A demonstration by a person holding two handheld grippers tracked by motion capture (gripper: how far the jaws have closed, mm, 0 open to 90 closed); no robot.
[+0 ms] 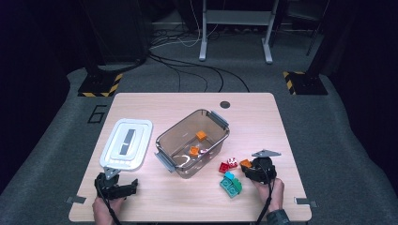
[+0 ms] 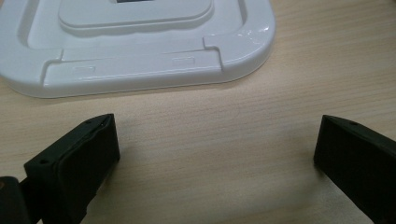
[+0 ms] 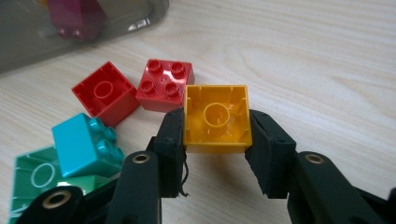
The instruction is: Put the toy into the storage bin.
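At the near right of the table (image 1: 263, 108), our right gripper (image 3: 217, 140) pinches an orange block (image 3: 217, 119) between its two black jaws, hollow underside turned toward the gripper's camera; in the high view the same block (image 1: 245, 163) sits at the gripper's far-left tip, just off the near right corner of the clear bin (image 1: 165, 140). We judge the step in hand to be the pickup of one more brick for that bin, where two orange bricks (image 1: 201, 136) already lie beside a small pinkish piece. Loose on the wood just left of the held block wait two red blocks (image 3: 163, 86), a turquoise block (image 3: 84, 142) and a green block (image 3: 39, 179) partly beneath it. Our left gripper (image 1: 116, 187) rests at the near left with jaws spread wide over bare wood, nothing between them, the white lid (image 2: 140, 46) lying flat just beyond. The next move, as we read it, calls for lifting the block clear of its neighbours, carrying it left and far over the bin's rim, and spreading the jaws only once it hangs above the open interior, since a low carry could knock the wall
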